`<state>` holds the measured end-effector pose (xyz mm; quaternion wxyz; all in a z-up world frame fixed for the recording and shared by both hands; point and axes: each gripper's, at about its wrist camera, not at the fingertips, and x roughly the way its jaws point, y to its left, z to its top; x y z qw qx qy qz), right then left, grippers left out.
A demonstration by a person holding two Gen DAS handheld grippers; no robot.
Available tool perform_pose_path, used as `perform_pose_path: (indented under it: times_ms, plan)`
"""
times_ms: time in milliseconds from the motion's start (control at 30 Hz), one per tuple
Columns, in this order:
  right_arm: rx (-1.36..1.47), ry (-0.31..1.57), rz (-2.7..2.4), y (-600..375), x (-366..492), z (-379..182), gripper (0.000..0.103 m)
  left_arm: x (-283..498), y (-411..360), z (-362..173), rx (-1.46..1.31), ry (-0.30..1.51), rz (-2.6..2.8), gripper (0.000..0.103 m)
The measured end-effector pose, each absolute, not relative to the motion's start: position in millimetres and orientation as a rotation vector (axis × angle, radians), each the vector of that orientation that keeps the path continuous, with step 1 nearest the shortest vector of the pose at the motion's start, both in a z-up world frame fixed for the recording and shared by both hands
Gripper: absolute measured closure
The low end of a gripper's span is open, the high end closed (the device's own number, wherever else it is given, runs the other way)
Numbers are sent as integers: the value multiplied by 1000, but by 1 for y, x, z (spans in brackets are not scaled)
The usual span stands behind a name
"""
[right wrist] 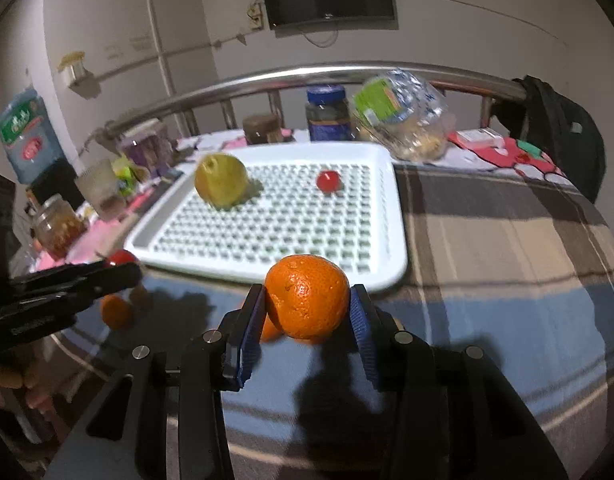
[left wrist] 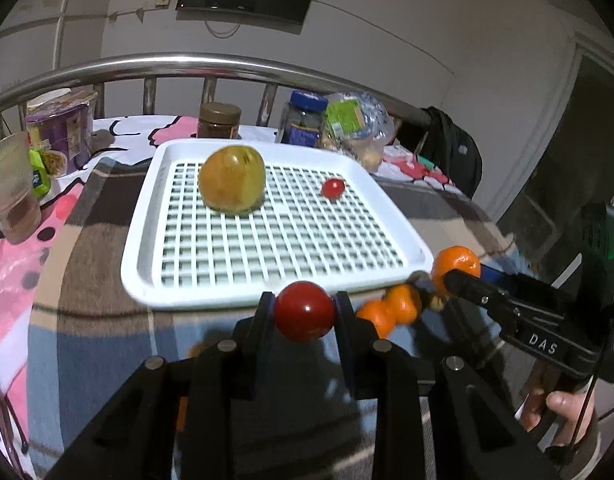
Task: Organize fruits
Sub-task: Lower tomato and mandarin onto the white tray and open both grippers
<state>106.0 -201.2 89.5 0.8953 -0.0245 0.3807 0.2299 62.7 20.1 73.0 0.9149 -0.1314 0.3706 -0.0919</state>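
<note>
My left gripper is shut on a round red fruit, held just above the blanket in front of the white slotted tray. My right gripper is shut on an orange, held near the tray's front right corner; it also shows in the left wrist view. In the tray lie a yellow-green pear at the back left and a small red tomato. Two small oranges lie on the blanket between the grippers.
Jars, a blue-lidded jar, a plastic bag of food, a purple box and a plastic cup stand behind and left of the tray. A steel rail runs along the back.
</note>
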Motion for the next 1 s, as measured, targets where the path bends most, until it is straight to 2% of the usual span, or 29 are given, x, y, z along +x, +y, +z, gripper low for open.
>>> perform_pose_path:
  times_ms: [200, 433, 700, 800, 833, 867, 900, 1000]
  plan:
    - [-16, 835, 552, -173, 148, 93, 62, 112, 28, 66, -276, 822, -153, 72]
    - [9, 951, 555, -141, 208, 72, 62, 161, 32, 41, -274, 915, -89, 72]
    - [-23, 1028, 452, -138, 244, 44, 61, 180, 34, 23, -273, 958, -50, 71]
    - [-8, 1023, 467, -142, 244, 43, 56, 180, 32, 23, -260, 942, -41, 69]
    - [-5, 1026, 472, -143, 243, 44, 46, 180, 33, 24, -266, 944, -42, 57]
    - [0, 1019, 472, -144, 243, 46, 37, 180, 34, 25, -277, 947, -42, 48]
    - [7, 1005, 467, -146, 241, 50, 34, 177, 35, 29, -289, 934, -44, 34]
    - [61, 942, 487, -161, 229, 70, 27, 159, 38, 49, -297, 852, -38, 14]
